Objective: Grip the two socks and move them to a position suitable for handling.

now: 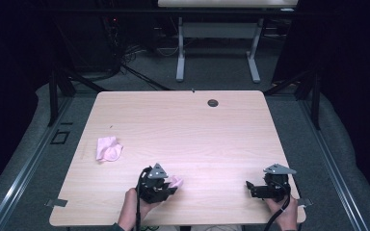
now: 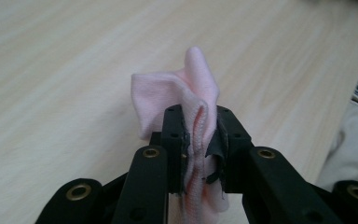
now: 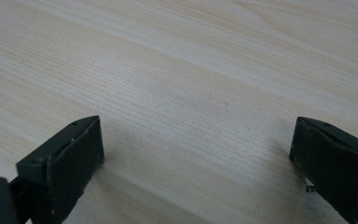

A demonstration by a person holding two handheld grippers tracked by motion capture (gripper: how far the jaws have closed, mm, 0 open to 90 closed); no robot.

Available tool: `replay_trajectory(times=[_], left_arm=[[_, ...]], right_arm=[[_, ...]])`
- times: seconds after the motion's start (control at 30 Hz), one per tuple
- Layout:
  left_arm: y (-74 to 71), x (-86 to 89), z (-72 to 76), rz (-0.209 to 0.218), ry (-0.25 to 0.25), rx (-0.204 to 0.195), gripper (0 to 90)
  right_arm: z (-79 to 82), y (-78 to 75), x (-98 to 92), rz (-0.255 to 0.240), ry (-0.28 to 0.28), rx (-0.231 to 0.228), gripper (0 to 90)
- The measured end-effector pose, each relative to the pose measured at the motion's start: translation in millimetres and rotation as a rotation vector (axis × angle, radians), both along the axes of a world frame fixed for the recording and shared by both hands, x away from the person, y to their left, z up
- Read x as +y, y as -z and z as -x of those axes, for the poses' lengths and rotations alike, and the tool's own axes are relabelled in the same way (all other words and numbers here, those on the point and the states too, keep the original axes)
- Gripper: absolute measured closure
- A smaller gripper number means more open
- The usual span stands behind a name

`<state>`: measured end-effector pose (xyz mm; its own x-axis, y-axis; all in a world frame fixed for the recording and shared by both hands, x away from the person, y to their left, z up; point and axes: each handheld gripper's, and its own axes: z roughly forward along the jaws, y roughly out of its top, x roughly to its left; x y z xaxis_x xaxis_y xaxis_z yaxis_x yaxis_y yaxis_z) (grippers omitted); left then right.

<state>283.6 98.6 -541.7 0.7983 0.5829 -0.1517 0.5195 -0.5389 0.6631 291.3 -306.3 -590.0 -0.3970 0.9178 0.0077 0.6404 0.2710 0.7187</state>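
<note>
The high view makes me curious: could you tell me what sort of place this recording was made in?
Probably a lab or recording workspace rather than a home: a bare wooden table stands on grey carpet, hemmed by dark curtains, with tangled cables and a second desk behind.

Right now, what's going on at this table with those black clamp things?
A person is working with a two-jaw gripper in each hand. The left gripper is clamped on a small pink cloth, held near the front of the wooden table. A second pink cloth lies crumpled at the table's left side. The right gripper sits near the front right corner, jaws wide apart with nothing between them.
</note>
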Motion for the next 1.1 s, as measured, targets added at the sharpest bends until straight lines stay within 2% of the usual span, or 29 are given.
replay_trajectory(times=[0.17, 0.27, 0.37, 0.43, 0.53, 0.63, 0.73, 0.93, 1.1], left_arm=[[11.5, -24.2, 7.8, -0.03, 0.068, 0.02, 76.2], [17.1, -33.1, 10.6, -0.023, 0.102, 0.036, 75.8], [21.2, -38.0, 11.9, -0.04, 0.123, 0.04, 72.9], [22.1, -39.3, 12.0, -0.041, 0.126, 0.045, 67.6], [19.7, -37.8, 11.9, -0.03, 0.134, 0.043, 49.8], [13.4, -32.0, 12.9, -0.017, 0.119, 0.027, 33.1], [6.0, -22.9, 12.2, 0.0, 0.101, 0.015, 23.6], [-8.3, 4.5, 5.1, -0.008, 0.025, -0.021, 14.0], [-15.8, 33.6, -6.1, -0.007, -0.066, -0.036, 6.4]], right_arm=[[0.0, 0.0, 0.0, 0.0, 0.0, 0.0, 2.1], [0.0, 0.0, 0.0, 0.0, 0.0, 0.0, 2.1], [0.1, 0.0, 0.0, 0.001, 0.0, 0.0, 2.1], [0.1, 0.0, 0.0, 0.0, 0.0, 0.0, 2.1], [0.1, 0.0, 0.1, 0.001, 0.001, -0.001, 2.1], [0.1, 0.0, 0.1, 0.001, 0.001, -0.001, 2.1], [0.1, 0.0, 0.1, 0.002, 0.001, -0.001, 2.1], [0.1, 0.2, 0.1, 0.001, 0.0, -0.003, 2.1], [0.1, 0.0, 0.1, 0.001, 0.001, -0.002, 2.1]])
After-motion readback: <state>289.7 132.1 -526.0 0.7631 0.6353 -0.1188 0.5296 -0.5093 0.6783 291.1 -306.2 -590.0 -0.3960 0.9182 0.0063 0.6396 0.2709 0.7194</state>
